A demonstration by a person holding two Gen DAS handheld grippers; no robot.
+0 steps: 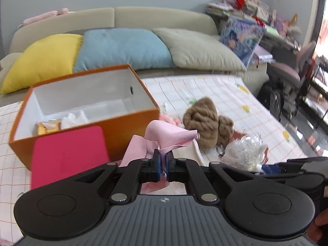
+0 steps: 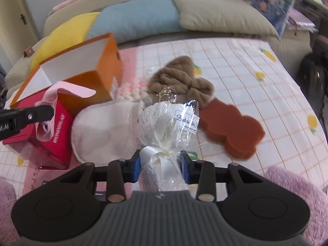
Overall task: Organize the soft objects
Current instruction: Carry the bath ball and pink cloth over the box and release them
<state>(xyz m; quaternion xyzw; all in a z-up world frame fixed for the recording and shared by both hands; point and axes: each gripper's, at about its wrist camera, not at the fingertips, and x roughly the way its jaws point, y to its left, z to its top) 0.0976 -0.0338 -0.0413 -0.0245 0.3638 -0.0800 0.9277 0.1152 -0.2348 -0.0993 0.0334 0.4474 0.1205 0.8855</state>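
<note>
Upright, wrapped bundle [image 2: 166, 127], bow down

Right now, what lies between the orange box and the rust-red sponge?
In the right wrist view, the brown yarn skein and pink-and-white knit piece lie between the orange box and rust-red sponge.

Both cameras sit just behind their own gripper and look forward and downward over a bed with a checked sheet [image 2: 235, 65], toward the sofa [image 1: 143, 18] at the far side. The left view stays close to the orange box [image 1: 127, 131], which fills its left half. The right view looks from further right (its left edge catches the left gripper [image 2: 51, 109]). Both views share the box, the brown knitted thing [image 2: 178, 80] and the three cushions.
</note>
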